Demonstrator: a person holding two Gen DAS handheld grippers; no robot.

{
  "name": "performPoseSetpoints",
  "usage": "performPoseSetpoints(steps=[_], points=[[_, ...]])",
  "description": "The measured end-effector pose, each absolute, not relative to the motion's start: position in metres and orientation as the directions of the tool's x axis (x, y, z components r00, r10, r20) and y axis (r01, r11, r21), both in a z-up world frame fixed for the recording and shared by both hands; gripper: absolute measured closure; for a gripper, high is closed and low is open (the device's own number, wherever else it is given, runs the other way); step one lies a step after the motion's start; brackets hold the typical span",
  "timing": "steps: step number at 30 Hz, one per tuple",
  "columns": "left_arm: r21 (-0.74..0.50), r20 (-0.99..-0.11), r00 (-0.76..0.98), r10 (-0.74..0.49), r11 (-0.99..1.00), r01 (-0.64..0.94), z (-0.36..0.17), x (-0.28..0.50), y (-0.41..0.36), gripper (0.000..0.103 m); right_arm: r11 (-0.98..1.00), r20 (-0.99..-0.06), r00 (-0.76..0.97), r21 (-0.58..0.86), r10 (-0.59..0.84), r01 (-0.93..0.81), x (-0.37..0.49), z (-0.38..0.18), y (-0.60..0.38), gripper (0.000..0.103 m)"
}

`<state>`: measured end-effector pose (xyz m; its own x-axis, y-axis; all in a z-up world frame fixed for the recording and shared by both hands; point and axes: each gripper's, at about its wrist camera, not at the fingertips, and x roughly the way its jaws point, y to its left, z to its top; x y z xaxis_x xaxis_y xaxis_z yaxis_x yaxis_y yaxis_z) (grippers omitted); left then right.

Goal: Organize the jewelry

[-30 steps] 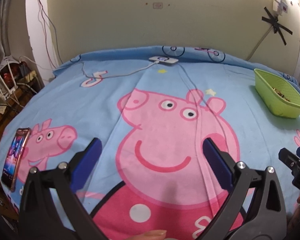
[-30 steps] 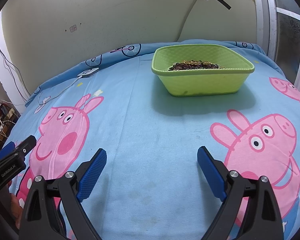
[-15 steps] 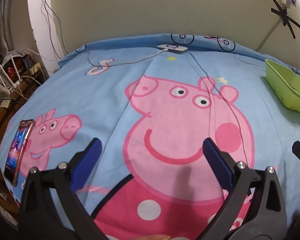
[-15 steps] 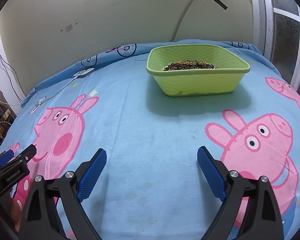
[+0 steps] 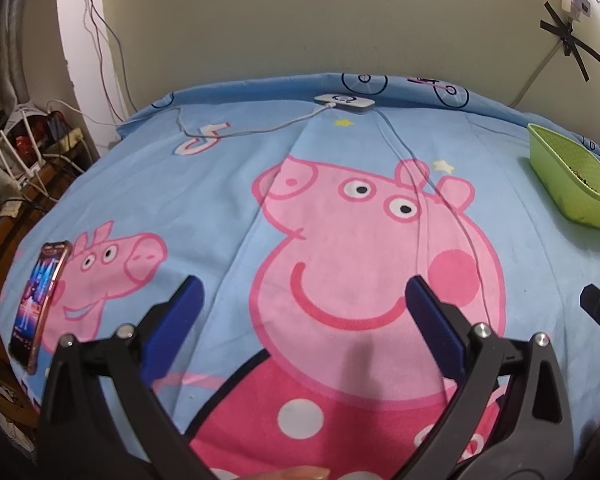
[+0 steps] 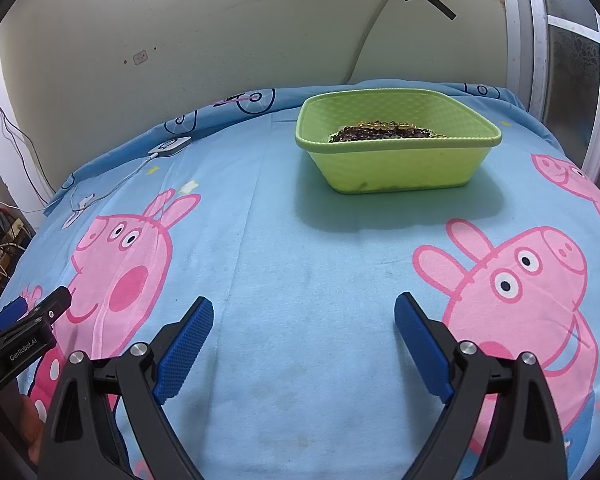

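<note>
Bedsheet (image 5: 228, 184) with a cartoon-pig print fills the left wrist view, and the left gripper (image 5: 302, 300) hangs over it with its blue fingers spread wide apart and nothing between them. From this gripper the green basket (image 5: 556, 176) lies far off to the right and ahead, well apart. A phone (image 5: 36, 300) rests at the sheet's opposite edge from the basket; a white charger (image 5: 344, 103) sits beyond the pig's head, level with the basket's far end.

Through the right wrist view, the right gripper (image 6: 304, 332) is likewise wide apart and empty. The basket (image 6: 396, 164) lies straight ahead, slightly right, its long axis running across the gripper's line. Inside it rest dark beads (image 6: 376, 133) with an amber strand (image 6: 384, 123) behind them. The right gripper looks the nearer one for reaching in.
</note>
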<state>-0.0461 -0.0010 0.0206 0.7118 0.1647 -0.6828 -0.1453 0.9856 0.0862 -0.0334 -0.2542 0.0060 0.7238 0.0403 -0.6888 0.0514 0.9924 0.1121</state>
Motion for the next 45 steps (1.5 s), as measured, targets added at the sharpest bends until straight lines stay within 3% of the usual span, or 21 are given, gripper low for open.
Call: performPoseSetpoints(steps=[45], points=[[0.091, -0.690, 0.706, 0.161, 0.987, -0.135, 0.0180, -0.0457, -0.0071, 0.006, 0.991, -0.691, 0.721, 0.123, 0.054, 0.044, -0.0332, 0.0054, -0.2539, 0.029]])
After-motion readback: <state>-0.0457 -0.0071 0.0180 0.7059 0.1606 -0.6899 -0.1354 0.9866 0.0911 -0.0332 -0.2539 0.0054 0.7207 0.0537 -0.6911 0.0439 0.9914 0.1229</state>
